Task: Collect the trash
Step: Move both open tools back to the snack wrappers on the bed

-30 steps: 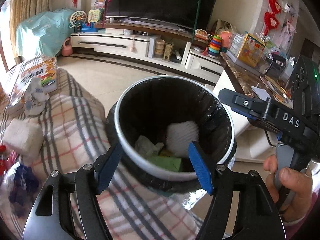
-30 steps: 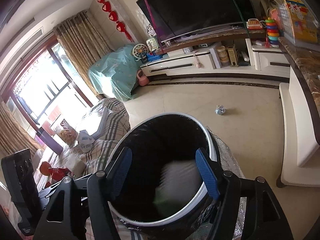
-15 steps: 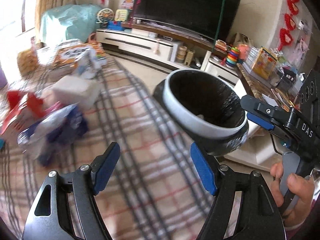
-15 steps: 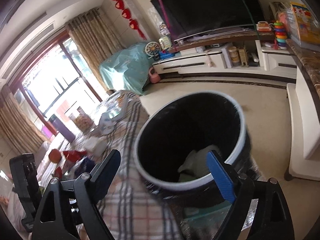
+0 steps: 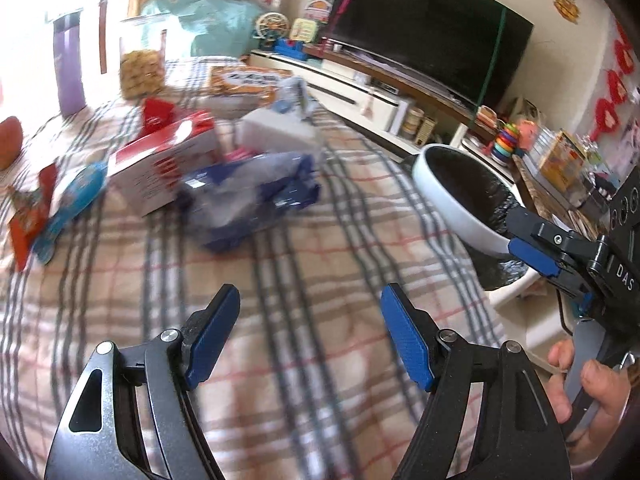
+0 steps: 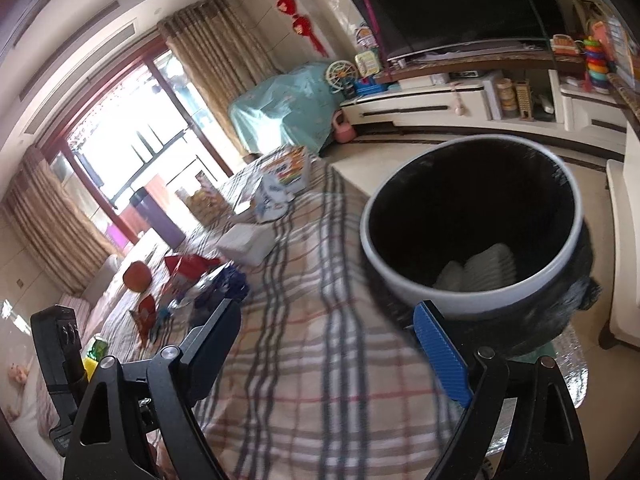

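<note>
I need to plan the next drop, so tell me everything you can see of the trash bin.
The trash bin is round, with a smooth white rim and a glossy black liner folded over its outside. It stands upright and open, with no lid showing, just off the edge of the plaid-covered surface. White crumpled trash lies at the bottom. Neither gripper touches it; the right gripper hangs open near its rim.

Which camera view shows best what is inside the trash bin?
The right wrist view: it looks down into the trash bin, where white crumpled trash lies at the bottom. The left wrist view shows only its white rim and black liner from the side.
</note>
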`<action>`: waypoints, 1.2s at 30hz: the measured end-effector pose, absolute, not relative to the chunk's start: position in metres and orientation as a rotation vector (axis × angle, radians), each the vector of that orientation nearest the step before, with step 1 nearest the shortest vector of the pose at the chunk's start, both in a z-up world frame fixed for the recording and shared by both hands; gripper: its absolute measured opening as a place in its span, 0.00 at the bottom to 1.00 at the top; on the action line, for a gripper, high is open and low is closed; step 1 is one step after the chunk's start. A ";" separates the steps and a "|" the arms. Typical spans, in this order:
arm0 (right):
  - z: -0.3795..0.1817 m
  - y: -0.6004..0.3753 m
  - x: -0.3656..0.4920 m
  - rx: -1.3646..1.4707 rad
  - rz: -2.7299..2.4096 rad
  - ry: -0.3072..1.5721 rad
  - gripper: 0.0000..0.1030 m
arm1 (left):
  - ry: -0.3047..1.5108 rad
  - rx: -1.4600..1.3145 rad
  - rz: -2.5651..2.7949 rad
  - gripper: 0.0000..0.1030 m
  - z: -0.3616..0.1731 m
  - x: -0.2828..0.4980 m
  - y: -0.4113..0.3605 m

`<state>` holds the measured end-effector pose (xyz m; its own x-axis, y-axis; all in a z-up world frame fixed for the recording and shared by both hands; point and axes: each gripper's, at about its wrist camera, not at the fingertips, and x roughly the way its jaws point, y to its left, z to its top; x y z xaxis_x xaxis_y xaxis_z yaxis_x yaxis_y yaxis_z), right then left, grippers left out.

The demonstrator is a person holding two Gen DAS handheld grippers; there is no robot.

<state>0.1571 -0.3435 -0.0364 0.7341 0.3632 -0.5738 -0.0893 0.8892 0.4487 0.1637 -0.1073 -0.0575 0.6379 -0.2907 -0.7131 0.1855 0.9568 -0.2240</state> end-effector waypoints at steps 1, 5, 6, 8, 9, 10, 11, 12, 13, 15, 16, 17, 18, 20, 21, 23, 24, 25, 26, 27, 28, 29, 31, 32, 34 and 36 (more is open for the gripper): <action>-0.037 -0.340 0.157 0.411 0.265 0.711 0.87 | 0.837 -0.138 -0.263 0.73 -0.058 0.161 -0.101; -0.039 -0.323 0.156 0.395 0.290 0.723 0.87 | 0.836 -0.156 -0.234 0.73 -0.061 0.154 -0.083; -0.039 -0.320 0.156 0.391 0.297 0.726 0.87 | 0.835 -0.159 -0.225 0.73 -0.061 0.153 -0.080; -0.040 -0.311 0.156 0.384 0.310 0.732 0.87 | 0.835 -0.170 -0.209 0.73 -0.062 0.150 -0.071; -0.040 -0.307 0.157 0.380 0.314 0.735 0.87 | 0.835 -0.174 -0.204 0.73 -0.063 0.149 -0.067; -0.040 -0.303 0.157 0.376 0.319 0.738 0.87 | 0.835 -0.177 -0.196 0.73 -0.063 0.148 -0.064; -0.040 -0.300 0.158 0.373 0.325 0.740 0.87 | 0.835 -0.181 -0.187 0.73 -0.064 0.147 -0.059; -0.040 -0.295 0.158 0.370 0.330 0.742 0.87 | 0.835 -0.184 -0.181 0.73 -0.065 0.146 -0.055; -0.041 -0.291 0.158 0.367 0.335 0.745 0.87 | 0.835 -0.189 -0.174 0.73 -0.066 0.145 -0.051; -0.042 -0.283 0.159 0.362 0.347 0.751 0.87 | 0.836 -0.197 -0.160 0.73 -0.067 0.144 -0.044; -0.042 -0.280 0.160 0.360 0.353 0.755 0.87 | 0.836 -0.200 -0.153 0.73 -0.067 0.144 -0.040; -0.043 -0.275 0.161 0.356 0.360 0.759 0.87 | 0.836 -0.204 -0.144 0.73 -0.067 0.143 -0.036; -0.044 -0.271 0.161 0.353 0.365 0.762 0.87 | 0.835 -0.208 -0.138 0.73 -0.067 0.142 -0.033; -0.046 -0.263 0.163 0.348 0.377 0.770 0.87 | 0.832 -0.215 -0.123 0.73 -0.067 0.142 -0.026; -0.048 -0.259 0.165 0.347 0.383 0.775 0.87 | 0.830 -0.221 -0.115 0.73 -0.067 0.142 -0.022; -0.051 -0.251 0.168 0.345 0.396 0.787 0.87 | 0.828 -0.227 -0.102 0.73 -0.068 0.141 -0.015; -0.052 -0.248 0.169 0.345 0.400 0.791 0.87 | 0.828 -0.230 -0.096 0.73 -0.068 0.140 -0.012; -0.053 -0.245 0.170 0.347 0.405 0.797 0.87 | 0.826 -0.234 -0.087 0.73 -0.068 0.140 -0.008; -0.054 -0.243 0.172 0.348 0.411 0.802 0.87 | 0.825 -0.237 -0.079 0.73 -0.068 0.140 -0.005; -0.055 -0.239 0.174 0.349 0.417 0.806 0.87 | 0.824 -0.240 -0.071 0.73 -0.068 0.141 -0.001; -0.056 -0.236 0.175 0.351 0.422 0.808 0.87 | 0.824 -0.243 -0.061 0.73 -0.069 0.141 0.004; -0.057 -0.234 0.176 0.351 0.426 0.810 0.87 | 0.824 -0.246 -0.054 0.73 -0.069 0.141 0.007; -0.058 -0.230 0.179 0.357 0.432 0.813 0.87 | 0.823 -0.255 -0.034 0.73 -0.070 0.144 0.015; -0.058 -0.228 0.181 0.361 0.435 0.813 0.87 | 0.822 -0.259 -0.025 0.73 -0.070 0.145 0.019; -0.059 -0.224 0.185 0.369 0.439 0.814 0.87 | 0.818 -0.266 -0.010 0.73 -0.069 0.147 0.027; -0.061 -0.221 0.189 0.382 0.442 0.818 0.87 | 0.808 -0.271 0.011 0.73 -0.066 0.149 0.036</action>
<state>0.1887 -0.2212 -0.0610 0.6027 0.5147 -0.6098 -0.2279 0.8434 0.4866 0.1491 0.0356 -0.0662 0.6929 -0.0935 -0.7149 -0.1128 0.9653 -0.2356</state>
